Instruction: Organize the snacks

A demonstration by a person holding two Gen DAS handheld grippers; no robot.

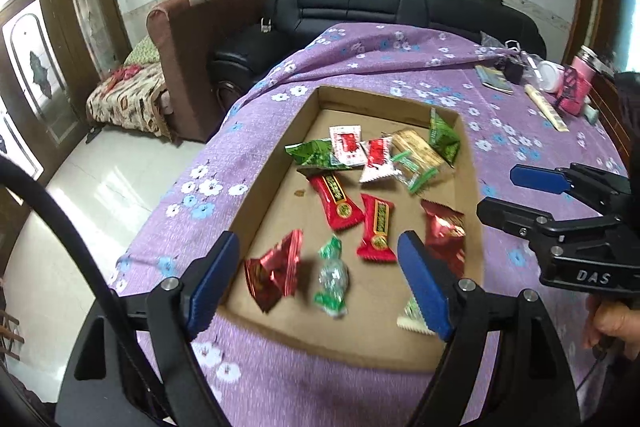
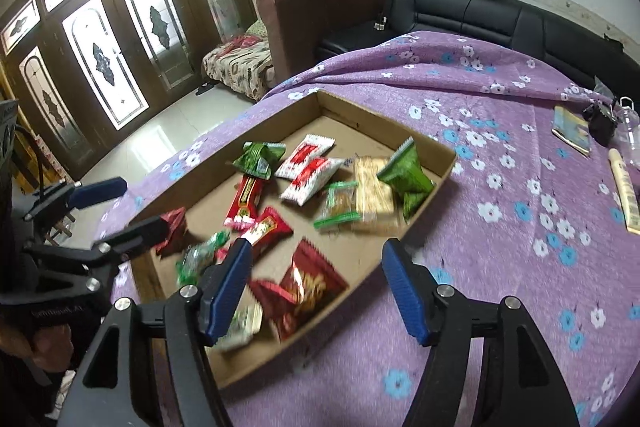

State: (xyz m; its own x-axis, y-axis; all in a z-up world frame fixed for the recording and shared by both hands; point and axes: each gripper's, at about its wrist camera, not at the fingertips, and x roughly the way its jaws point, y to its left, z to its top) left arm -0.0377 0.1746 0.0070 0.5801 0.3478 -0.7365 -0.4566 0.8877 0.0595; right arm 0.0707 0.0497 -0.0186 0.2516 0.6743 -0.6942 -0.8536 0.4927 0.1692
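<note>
A purple flowered cloth (image 1: 360, 67) covers the table. On it lies a shallow open cardboard tray (image 1: 276, 163), the reference for every position below.

Contents of the tray, all loose wrapped snacks:
- Far end: two green foil packets (image 1: 312, 153) (image 1: 442, 137), two white-and-red sachets (image 1: 348, 145) (image 1: 376, 159), a tan wafer pack (image 1: 416, 147) and a clear green-edged packet (image 1: 414, 169). Their printing is too small to read.
- Middle: two red bars with yellow label panels (image 1: 336, 199) (image 1: 378, 227); the characters are not legible.
- Near end: two dark red foil packets (image 1: 276, 269) (image 1: 444, 227), a green twist-wrapped candy (image 1: 332, 275) and a white-and-green packet (image 1: 412, 319) in the near right corner.

Outside the tray, well beyond its far right corner, the cloth carries a small booklet (image 1: 496, 79), a pink cup (image 1: 576, 83) and a pale stick-shaped pack (image 1: 546, 107).

Left gripper (image 1: 316, 283): poised over the tray's near end, blue pads spread wide, gripping nothing; the candy and one dark red packet lie below the gap, untouched.

Right gripper (image 2: 316, 287): poised over the tray's near right edge, pads apart, empty. Its body, seen from the left wrist view, bears the letters "DAS". A hand (image 1: 616, 323) grasps its handle.
</note>
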